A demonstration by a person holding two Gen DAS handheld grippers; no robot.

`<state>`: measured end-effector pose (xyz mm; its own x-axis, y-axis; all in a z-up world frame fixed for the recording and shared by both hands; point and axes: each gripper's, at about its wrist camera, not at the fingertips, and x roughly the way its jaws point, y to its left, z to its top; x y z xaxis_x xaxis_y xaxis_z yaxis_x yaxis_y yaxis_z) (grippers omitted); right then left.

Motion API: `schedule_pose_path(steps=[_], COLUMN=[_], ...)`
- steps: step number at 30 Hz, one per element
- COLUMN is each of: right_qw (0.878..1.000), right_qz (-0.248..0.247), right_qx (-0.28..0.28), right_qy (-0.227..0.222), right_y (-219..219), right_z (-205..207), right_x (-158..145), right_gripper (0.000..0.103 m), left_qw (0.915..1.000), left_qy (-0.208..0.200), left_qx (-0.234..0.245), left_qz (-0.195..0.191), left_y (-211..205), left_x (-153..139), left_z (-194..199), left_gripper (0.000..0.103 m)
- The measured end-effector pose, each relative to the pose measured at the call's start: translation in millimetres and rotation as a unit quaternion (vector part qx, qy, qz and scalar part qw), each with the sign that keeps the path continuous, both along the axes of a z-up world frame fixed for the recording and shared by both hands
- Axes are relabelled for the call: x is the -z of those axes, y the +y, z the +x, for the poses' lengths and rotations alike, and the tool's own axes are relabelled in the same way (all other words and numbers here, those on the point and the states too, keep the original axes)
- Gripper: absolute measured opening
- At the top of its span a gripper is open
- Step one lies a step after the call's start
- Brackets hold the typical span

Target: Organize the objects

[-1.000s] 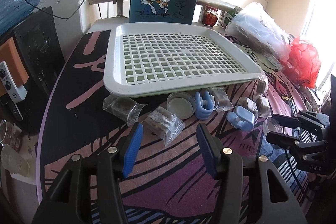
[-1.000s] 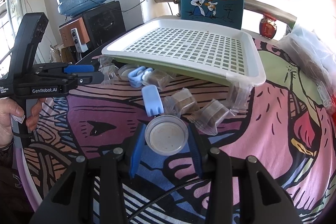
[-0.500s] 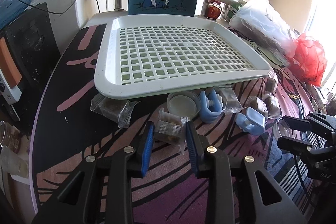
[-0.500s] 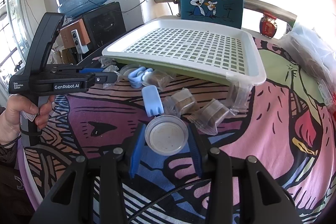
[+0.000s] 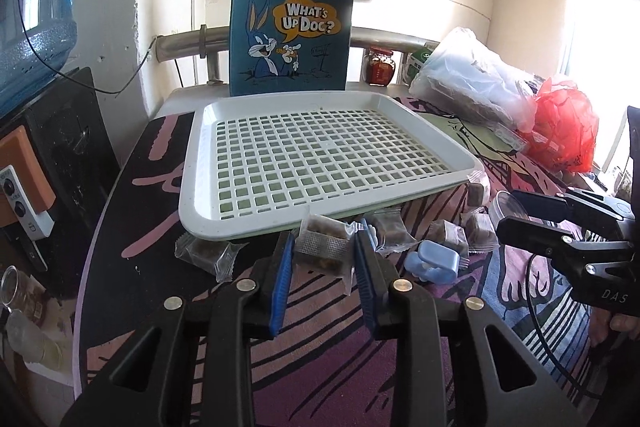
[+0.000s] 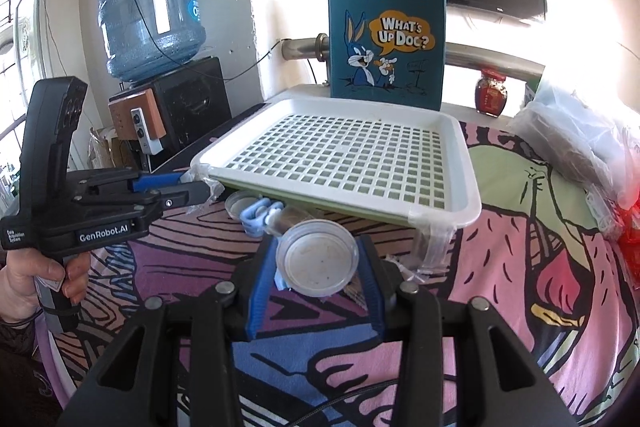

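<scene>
Two things were held. The left gripper (image 5: 324, 259) clamped a clear packet (image 5: 324, 245) of brown snack, lifted just before the white grid tray (image 5: 208, 211). The right gripper (image 6: 316, 267) pinched a round clear lid (image 6: 317, 258) above the patterned cloth (image 6: 520, 267). More packets (image 5: 448, 235) lay half hidden under the tray's rim, their contents unclear.

White tray (image 5: 192, 203) fills mid-frame, its grid bare; wrapped packets (image 5: 208, 253) and blue clip (image 5: 432, 261) crowd its near edge; tote bag (image 5: 292, 27) blocks behind
</scene>
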<state>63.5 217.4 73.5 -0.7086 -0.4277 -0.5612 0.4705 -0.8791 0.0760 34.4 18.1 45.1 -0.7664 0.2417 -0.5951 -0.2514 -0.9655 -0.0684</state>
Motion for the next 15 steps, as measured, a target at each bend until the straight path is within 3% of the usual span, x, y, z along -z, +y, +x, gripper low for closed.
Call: schedule_pose_path(steps=[15], right_qw=[1.000], right_qz=[-0.004], right_qx=[0.013], right_qy=[0.017], right_y=[-1.0], right_z=[-2.2], right_x=[4.0], right_gripper=[0.040], left_qw=[0.9996], left_qy=[0.029], left_qx=[0.006], left_qz=[0.003], left_y=[0.3], left_x=[-2.4], left_z=[7.7], left_gripper=[0.028])
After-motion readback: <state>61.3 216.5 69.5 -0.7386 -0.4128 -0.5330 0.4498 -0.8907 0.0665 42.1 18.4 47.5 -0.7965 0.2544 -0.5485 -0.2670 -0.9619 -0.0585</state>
